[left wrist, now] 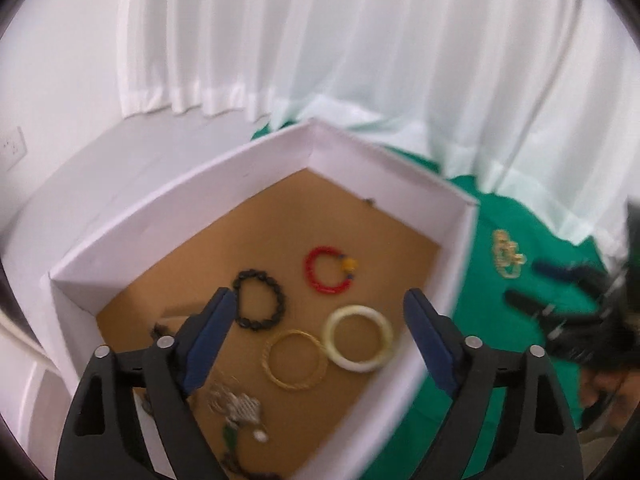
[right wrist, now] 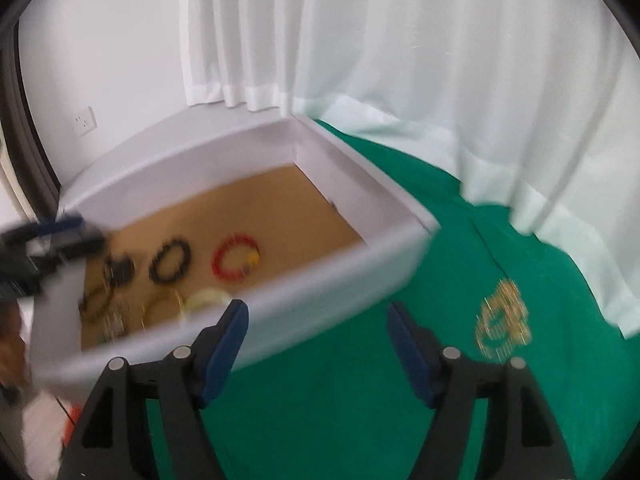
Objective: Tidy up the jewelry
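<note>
Covering table: green cloth (right wrist: 320, 400); white curtain (right wrist: 400, 40) behind; left gripper (left wrist: 320, 312), right gripper (right wrist: 316, 324) both agape, empty.

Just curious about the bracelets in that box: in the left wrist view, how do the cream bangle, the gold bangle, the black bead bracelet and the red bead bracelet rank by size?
1. Cream bangle and gold bangle: look alike, and lie nearest the camera.
2. Black bead bracelet.
3. Red bead bracelet, farthest back, so possibly not truly smallest.

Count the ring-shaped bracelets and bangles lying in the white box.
4 clear: black beaded bracelet, red bracelet, gold bangle, cream bangle, all on the box floor. More pieces nearer the camera are blurred and partly hidden.
</note>
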Demonstrator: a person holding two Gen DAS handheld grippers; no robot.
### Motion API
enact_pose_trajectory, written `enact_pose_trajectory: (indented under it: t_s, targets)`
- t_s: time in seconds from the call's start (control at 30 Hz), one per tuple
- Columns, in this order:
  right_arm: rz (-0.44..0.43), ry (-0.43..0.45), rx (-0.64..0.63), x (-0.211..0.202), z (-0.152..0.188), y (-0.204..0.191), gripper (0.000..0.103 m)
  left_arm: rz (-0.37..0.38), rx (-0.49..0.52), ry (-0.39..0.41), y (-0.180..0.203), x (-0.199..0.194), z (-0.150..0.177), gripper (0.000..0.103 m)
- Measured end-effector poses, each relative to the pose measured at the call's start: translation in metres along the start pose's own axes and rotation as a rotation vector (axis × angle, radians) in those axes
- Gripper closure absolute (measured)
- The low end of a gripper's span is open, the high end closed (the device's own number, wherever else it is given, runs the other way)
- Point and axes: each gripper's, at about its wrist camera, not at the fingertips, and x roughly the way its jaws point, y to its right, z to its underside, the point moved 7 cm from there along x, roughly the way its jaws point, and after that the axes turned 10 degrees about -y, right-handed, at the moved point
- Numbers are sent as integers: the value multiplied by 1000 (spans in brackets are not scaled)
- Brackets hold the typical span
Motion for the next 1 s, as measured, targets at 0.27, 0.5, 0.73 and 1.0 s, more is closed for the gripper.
enact_pose_trajectory:
  t_s: [0.27, 0.5, 0.73, 1.0]
  targets:
    - [56, -65, 134, -22, 120, 49, 30, 138, 135, -12, 86, -33, 57, 11]
    - [62, -63, 332, -45, 199, 96, 30, 220, 253, -160, 157, 9, 103, 10]
    - [65, -54, 461, -48, 233, 132, 30, 236, 361, -290, 218, 58, 123, 11]
    - [31, -13, 503, -50, 235, 149, 30, 293, 279, -362, 269, 137, 47, 11]
